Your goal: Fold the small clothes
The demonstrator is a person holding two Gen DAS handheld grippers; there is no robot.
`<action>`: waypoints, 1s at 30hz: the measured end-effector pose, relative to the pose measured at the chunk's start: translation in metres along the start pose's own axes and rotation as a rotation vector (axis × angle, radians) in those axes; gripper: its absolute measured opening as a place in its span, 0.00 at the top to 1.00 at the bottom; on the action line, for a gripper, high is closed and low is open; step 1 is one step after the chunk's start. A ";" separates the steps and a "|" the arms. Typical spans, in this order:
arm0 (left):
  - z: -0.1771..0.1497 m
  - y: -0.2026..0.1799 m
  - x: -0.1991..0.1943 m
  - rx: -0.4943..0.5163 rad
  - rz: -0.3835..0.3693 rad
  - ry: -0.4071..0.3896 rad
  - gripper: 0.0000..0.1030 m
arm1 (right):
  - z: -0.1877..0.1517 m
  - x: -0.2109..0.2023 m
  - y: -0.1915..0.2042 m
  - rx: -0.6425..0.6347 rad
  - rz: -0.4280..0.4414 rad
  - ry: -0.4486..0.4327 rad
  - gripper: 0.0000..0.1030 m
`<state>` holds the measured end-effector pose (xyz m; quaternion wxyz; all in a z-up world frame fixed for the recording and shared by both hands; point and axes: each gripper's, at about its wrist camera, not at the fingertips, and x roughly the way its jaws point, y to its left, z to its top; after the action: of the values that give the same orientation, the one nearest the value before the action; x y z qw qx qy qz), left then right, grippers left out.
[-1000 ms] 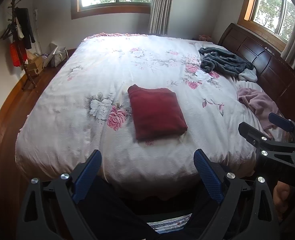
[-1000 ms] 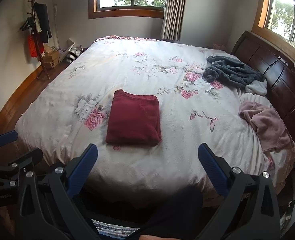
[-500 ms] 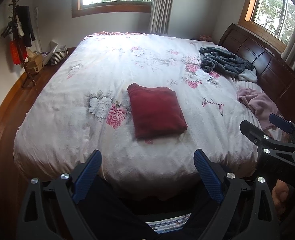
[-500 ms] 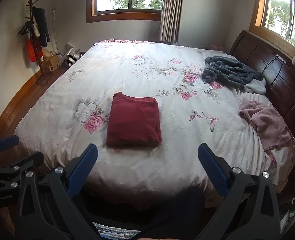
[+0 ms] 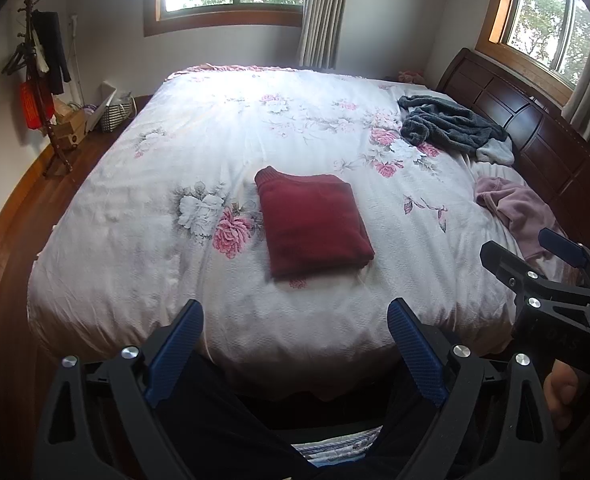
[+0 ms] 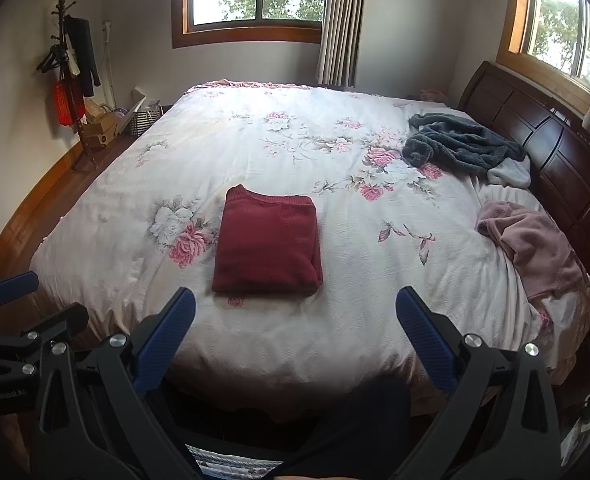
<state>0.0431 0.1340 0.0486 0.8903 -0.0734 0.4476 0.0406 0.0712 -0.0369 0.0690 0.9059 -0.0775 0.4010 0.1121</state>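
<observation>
A dark red garment [image 5: 313, 226] [image 6: 269, 244] lies folded into a neat rectangle near the front middle of the floral bedspread [image 5: 175, 152] [image 6: 223, 148]. My left gripper [image 5: 295, 322] is held back from the bed's near edge, open and empty. My right gripper [image 6: 295, 312] is also open and empty, just short of the red garment. Each gripper shows at the edge of the other's view. A crumpled pink garment [image 5: 523, 210] [image 6: 535, 244] lies at the right side of the bed, and a dark grey fleece garment [image 5: 451, 126] [image 6: 463, 144] beyond it.
A dark wooden headboard [image 5: 535, 128] [image 6: 555, 148] runs along the bed's right side. A coat stand [image 5: 35, 76] [image 6: 69, 72] and boxes [image 6: 99, 128] stand on the wooden floor at the left. The person's dark trousers [image 5: 215, 420] fill the bottom of both views.
Both grippers have risen and drawn back slightly, so the bed sits lower in view. The red garment has not moved and both grippers stayed open.
</observation>
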 end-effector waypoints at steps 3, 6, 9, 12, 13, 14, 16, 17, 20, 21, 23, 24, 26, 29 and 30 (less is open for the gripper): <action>0.000 -0.001 0.000 -0.001 0.002 -0.001 0.09 | 0.000 0.000 0.000 0.000 -0.003 -0.001 0.03; 0.000 -0.001 0.000 -0.002 0.001 -0.001 0.09 | 0.000 -0.001 0.001 0.000 -0.004 -0.002 0.03; 0.000 0.000 0.000 -0.001 0.000 -0.001 0.09 | 0.000 -0.003 0.002 -0.001 -0.006 -0.006 0.03; -0.001 -0.001 0.000 0.000 0.002 0.000 0.09 | 0.000 -0.003 0.003 -0.001 -0.005 -0.005 0.03; -0.001 -0.001 0.000 -0.001 0.001 0.001 0.09 | 0.000 -0.003 0.003 -0.001 -0.005 -0.005 0.03; -0.002 -0.001 0.000 -0.002 0.000 0.002 0.09 | 0.000 -0.003 0.003 -0.001 -0.005 -0.005 0.03; -0.002 -0.002 0.000 -0.004 0.003 0.003 0.09 | -0.001 -0.003 0.003 0.001 -0.005 -0.005 0.03; -0.003 -0.002 0.000 -0.005 0.004 0.004 0.09 | -0.001 -0.003 0.004 0.001 -0.005 -0.004 0.03; -0.003 -0.003 -0.002 -0.008 0.003 0.000 0.09 | 0.000 -0.003 0.006 0.000 -0.008 0.000 0.03; -0.004 -0.004 -0.002 -0.009 0.003 -0.001 0.09 | 0.001 -0.004 0.006 0.000 -0.008 0.000 0.03; -0.005 -0.004 -0.002 -0.010 0.006 0.001 0.09 | 0.001 -0.003 0.006 0.000 -0.006 -0.003 0.03; -0.004 -0.004 0.000 -0.010 0.006 0.004 0.09 | 0.000 -0.003 0.006 0.000 -0.007 -0.004 0.03; -0.006 -0.006 0.000 -0.011 0.009 0.007 0.09 | 0.000 -0.002 0.006 0.001 -0.007 0.000 0.03; -0.006 -0.006 -0.001 -0.012 0.010 0.006 0.09 | 0.000 -0.002 0.006 0.002 -0.007 0.002 0.03; -0.006 -0.006 0.000 -0.011 0.010 0.006 0.09 | 0.000 -0.002 0.005 0.003 -0.007 0.003 0.03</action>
<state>0.0390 0.1275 0.0459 0.8884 -0.0759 0.4504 0.0474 0.0686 -0.0319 0.0701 0.9059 -0.0777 0.4020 0.1081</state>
